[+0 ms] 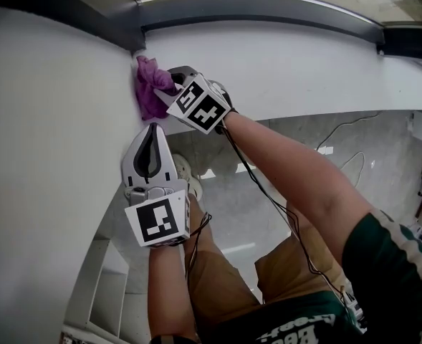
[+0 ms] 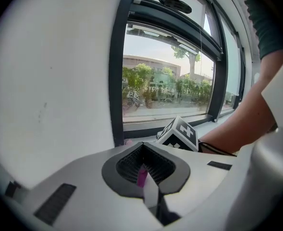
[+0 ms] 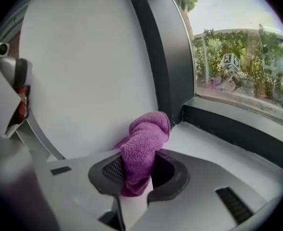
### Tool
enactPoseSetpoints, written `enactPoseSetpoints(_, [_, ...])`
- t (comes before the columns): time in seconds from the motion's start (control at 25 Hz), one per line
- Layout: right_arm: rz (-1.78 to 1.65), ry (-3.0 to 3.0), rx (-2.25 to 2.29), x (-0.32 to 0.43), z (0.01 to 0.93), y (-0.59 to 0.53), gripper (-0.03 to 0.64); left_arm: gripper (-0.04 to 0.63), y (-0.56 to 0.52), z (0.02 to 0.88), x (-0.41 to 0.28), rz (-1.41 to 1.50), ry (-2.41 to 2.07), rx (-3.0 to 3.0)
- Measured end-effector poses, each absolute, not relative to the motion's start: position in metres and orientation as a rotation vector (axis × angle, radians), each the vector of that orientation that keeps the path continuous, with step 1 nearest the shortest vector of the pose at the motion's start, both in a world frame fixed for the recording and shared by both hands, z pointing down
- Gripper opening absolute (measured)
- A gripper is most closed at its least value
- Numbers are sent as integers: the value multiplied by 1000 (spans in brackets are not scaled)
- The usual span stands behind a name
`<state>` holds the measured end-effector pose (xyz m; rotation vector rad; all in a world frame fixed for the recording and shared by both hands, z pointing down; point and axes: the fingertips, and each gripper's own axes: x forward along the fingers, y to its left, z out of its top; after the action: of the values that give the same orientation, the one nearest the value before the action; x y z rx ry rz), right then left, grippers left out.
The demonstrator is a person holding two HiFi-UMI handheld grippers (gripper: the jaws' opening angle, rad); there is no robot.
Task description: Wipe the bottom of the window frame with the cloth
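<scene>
In the head view, the right gripper (image 1: 169,86) holds the purple cloth (image 1: 150,90) in the corner where the white wall (image 1: 53,163) meets the sill (image 1: 289,63), just under the dark window frame (image 1: 268,7). The left gripper (image 1: 152,129) points at the cloth from below, its tips just beside it.

In the left gripper view, the left gripper (image 2: 143,176) has its jaws together. A thin purple strip shows in the slit, and we cannot tell whether it is pinched or only lies behind. The bottom of the window frame (image 2: 165,125) runs ahead.

In the right gripper view, the right gripper (image 3: 134,189) is closed on the cloth (image 3: 143,146), which stands up from the jaws as a bunched fold near the window frame (image 3: 237,129).

We judge the cloth to be light, soft and limp, with a fluffy surface that will not slip easily. It bends under pressure, so we think a hold close to the bunch suits the wiping better than a hold on a loose edge.
</scene>
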<state>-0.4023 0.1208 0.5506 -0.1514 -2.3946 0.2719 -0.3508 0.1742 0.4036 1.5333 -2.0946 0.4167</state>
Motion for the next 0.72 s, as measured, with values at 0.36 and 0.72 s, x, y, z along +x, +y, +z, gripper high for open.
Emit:
enactPoseSetpoints(0.36, [249, -2404, -119, -403, 549, 101, 98, 6, 164, 414, -355, 429, -2042, 1505])
enactPoseSetpoints(0.72, [255, -2400, -54, -362, 550, 60, 98, 6, 125, 415, -327, 480, -1988, 1586])
